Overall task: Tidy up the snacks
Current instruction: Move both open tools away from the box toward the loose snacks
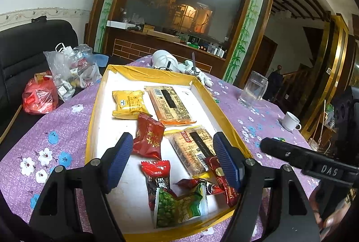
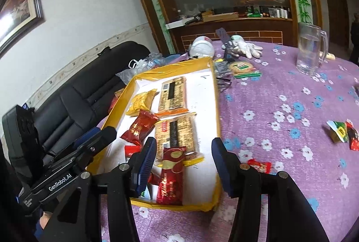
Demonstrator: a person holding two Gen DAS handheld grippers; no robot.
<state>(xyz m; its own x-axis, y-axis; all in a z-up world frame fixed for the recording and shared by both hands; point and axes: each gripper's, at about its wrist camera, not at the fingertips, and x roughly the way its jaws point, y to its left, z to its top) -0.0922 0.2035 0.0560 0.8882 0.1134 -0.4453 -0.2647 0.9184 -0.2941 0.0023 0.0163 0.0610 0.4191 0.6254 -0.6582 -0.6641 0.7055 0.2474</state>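
Observation:
A white tray with a yellow rim (image 1: 96, 93) lies on the purple flowered tablecloth. It holds a yellow packet (image 1: 128, 104), two long cracker packs (image 1: 170, 105) (image 1: 190, 147), a red packet (image 1: 148, 136), a red-black candy (image 1: 156, 177), a green pea packet (image 1: 179, 206) and a dark red wafer packet (image 2: 172, 177). My left gripper (image 1: 173, 142) hovers open over the tray's near half, its pads touching nothing. My right gripper (image 2: 184, 145) stands open above the tray's near right corner. The wafer packet lies flat below it, free of both pads.
Loose snacks lie on the cloth right of the tray: a red candy (image 2: 260, 166), green and red packets (image 2: 341, 133) and a round cracker pack (image 2: 243, 68). Farther back stand a glass mug (image 2: 310, 51), a white cup (image 1: 290, 122) and gloves (image 2: 244, 49). Plastic bags (image 1: 40, 96) sit on the black sofa.

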